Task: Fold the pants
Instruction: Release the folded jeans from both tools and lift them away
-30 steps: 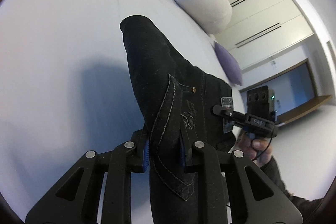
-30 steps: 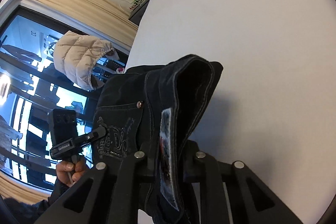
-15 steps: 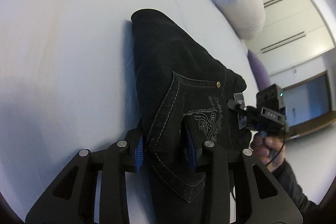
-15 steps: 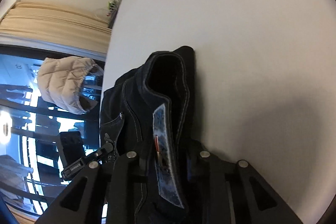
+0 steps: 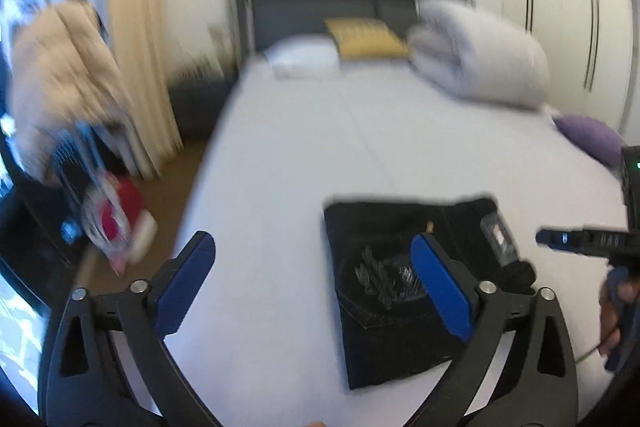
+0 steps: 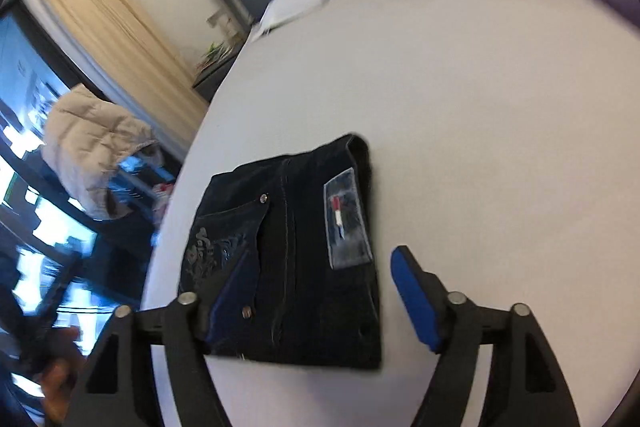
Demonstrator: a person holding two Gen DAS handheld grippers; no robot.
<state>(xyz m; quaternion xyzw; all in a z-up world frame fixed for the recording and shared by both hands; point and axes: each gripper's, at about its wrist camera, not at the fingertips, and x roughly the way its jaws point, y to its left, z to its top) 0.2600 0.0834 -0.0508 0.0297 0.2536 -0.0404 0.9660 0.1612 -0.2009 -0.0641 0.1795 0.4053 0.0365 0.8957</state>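
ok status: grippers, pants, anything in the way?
Left gripper and right gripper both opening, nothing gripped. Pants folded, flat on the bed. Nothing in the way.

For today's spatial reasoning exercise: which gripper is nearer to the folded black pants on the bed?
Right. The right gripper hangs over the pants, jaws opening and straddling them without touching. The left gripper, jaws opening too, is drawn off to their side, holding nothing.
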